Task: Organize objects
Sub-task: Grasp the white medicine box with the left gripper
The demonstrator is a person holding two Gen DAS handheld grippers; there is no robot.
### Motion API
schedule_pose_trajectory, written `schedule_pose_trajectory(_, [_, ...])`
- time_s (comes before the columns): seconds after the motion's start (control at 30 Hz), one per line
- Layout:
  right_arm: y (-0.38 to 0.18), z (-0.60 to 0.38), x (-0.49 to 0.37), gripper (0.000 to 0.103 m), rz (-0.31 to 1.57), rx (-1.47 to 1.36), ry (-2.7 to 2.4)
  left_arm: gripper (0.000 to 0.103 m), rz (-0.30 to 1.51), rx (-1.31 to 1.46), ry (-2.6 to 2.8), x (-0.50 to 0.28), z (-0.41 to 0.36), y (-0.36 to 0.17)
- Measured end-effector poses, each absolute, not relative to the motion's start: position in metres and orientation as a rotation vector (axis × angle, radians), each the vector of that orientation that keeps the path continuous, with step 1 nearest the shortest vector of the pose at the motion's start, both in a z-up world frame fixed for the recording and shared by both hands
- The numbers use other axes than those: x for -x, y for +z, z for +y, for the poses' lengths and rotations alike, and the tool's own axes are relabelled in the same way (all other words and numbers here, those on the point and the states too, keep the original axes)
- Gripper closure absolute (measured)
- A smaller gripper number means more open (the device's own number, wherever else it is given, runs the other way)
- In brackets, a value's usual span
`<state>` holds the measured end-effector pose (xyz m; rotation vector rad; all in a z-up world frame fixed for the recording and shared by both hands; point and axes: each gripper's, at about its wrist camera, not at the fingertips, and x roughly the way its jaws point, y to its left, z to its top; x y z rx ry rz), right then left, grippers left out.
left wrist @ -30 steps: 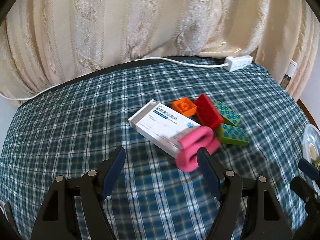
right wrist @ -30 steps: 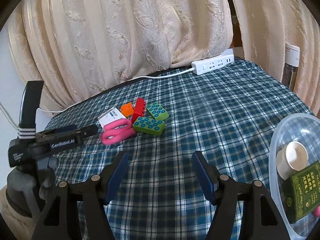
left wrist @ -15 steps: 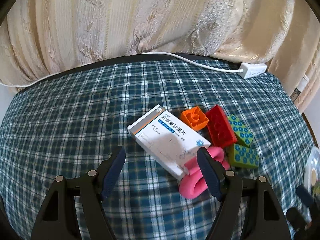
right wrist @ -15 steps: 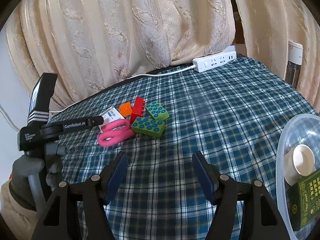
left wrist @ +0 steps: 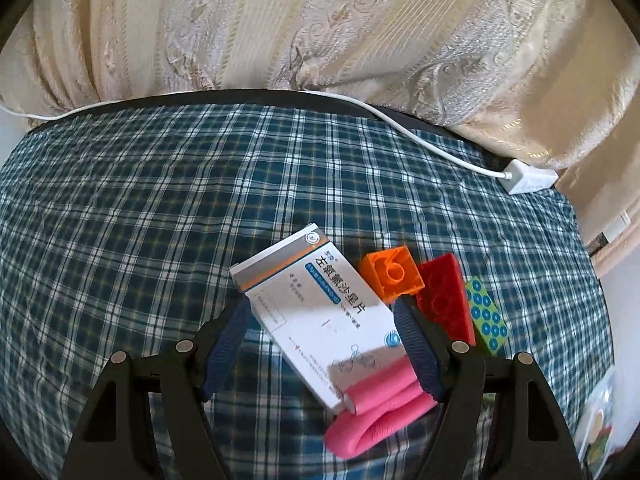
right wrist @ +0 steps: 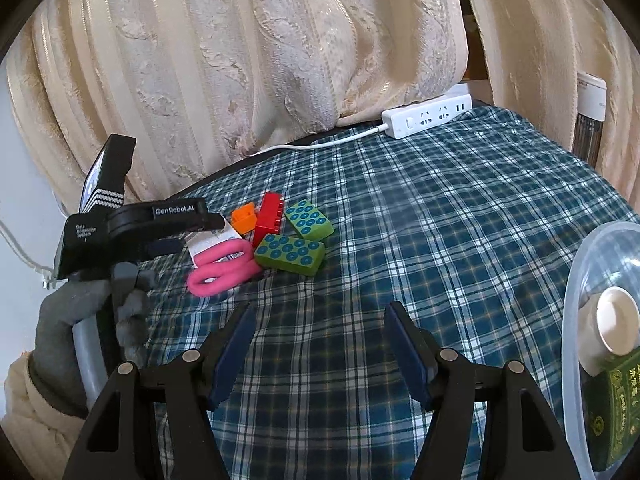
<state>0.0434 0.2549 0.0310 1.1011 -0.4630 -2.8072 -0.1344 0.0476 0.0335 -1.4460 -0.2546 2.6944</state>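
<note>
A white medicine box [left wrist: 320,312] lies on the plaid cloth, its near end resting on a pink loop [left wrist: 380,412]. My left gripper [left wrist: 324,320] is open with its fingers on either side of the box. Next to the box lie an orange brick [left wrist: 390,272], a red brick [left wrist: 444,300] and a green brick [left wrist: 486,320]. In the right wrist view the same pile shows: the pink loop [right wrist: 220,266], the orange brick [right wrist: 245,218], the red brick [right wrist: 269,216] and two green bricks [right wrist: 290,254]. My right gripper [right wrist: 318,340] is open and empty, well short of the pile.
A clear plastic container [right wrist: 576,280] at the right holds a white round tub [right wrist: 616,320] and a dark green box [right wrist: 616,408]. A white power strip [right wrist: 426,116] and its cable lie at the table's far edge. Cream curtains hang behind.
My left gripper has moved forward and left over the pile; the white box now lies between its fingers. The right gripper has barely moved.
</note>
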Motion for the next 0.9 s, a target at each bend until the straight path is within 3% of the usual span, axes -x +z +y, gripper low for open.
schedule_pose_trajectory(0.6, [0.034, 0.249, -0.044, 0.033, -0.445, -1.096, -2.812, 0.021, -0.084, 1.465, 2.745, 0.135, 0.044, 0.026])
schedule_pose_trajectory(0.9, [0.038, 0.233, -0.045, 0.033, -0.402, -1.086, -2.801, 0.021, -0.211, 1.509, 2.668, 0.135, 0.038, 0.023])
